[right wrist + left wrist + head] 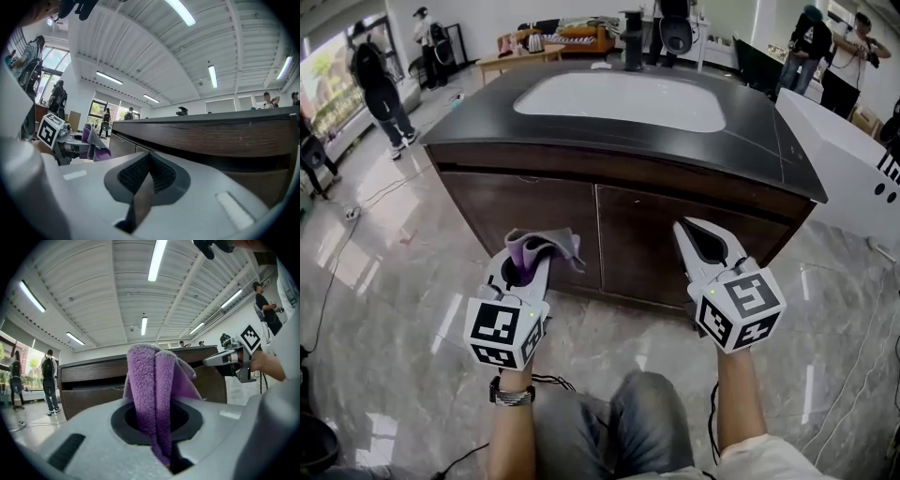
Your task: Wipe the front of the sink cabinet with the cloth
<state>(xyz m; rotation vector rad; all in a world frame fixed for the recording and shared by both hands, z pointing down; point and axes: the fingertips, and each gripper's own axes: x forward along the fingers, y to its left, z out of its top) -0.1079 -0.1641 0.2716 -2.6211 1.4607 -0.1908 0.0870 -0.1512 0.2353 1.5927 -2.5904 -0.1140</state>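
Observation:
A purple cloth [542, 249] sticks up, folded, from my left gripper [525, 264], which is shut on it just in front of the left cabinet door. In the left gripper view the cloth [157, 394] fills the gap between the jaws. The dark wood sink cabinet [619, 225] carries a black top with a white basin [623, 98]. My right gripper [698, 246] is shut with nothing in it, a short way off the right door [675, 248]. From the right gripper view I see the cabinet front [225, 136] and the left gripper with the cloth [96, 145].
Glossy marble floor [394, 281] surrounds the cabinet, with cables lying at the left [356, 211]. A white unit [853, 178] stands at the right. People stand in the background at left [380, 89] and right [825, 56]. The person's knee [647, 412] is below the grippers.

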